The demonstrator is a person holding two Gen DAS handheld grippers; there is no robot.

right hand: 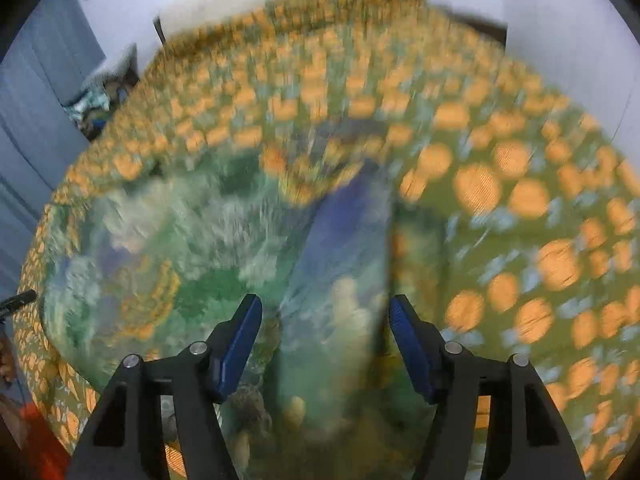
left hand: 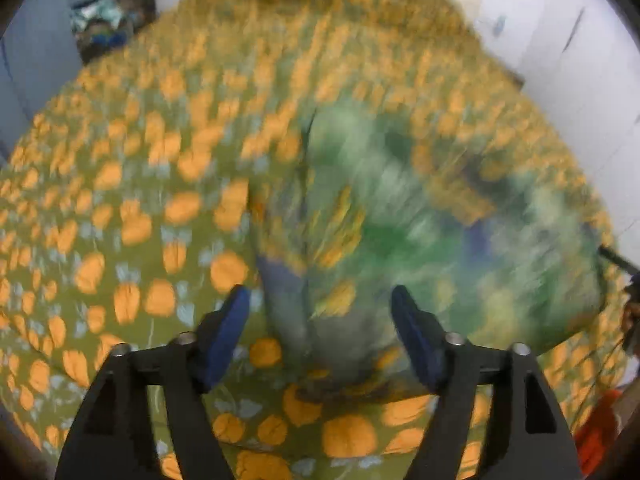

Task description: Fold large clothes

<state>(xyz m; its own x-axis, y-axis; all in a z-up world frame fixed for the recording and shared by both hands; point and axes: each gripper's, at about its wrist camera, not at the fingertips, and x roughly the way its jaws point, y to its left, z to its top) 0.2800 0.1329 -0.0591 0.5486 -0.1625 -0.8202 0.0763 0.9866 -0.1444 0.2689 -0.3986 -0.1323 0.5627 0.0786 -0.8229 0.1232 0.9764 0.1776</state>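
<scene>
Across a bed covered by a green bedspread [left hand: 120, 208] printed with orange fruit shapes lies the large garment [left hand: 420, 220], a green, white and blue patterned cloth with yellow-orange trim, spread toward the near side of the bed. Both views are blurred, so its folds and edges are hard to read. From the left wrist view, the left tool [left hand: 320, 300] hangs over the garment's near left corner, its blue-padded jaws standing wide apart with cloth showing in the gap but not pinched. From the right wrist view, the right tool [right hand: 325, 308] points down at a blue and green part of the garment [right hand: 192, 240], jaws parted and gripping nothing. Beyond the bed's far left corner sits a heap of other cloth [left hand: 108, 24] against pale walls.
</scene>
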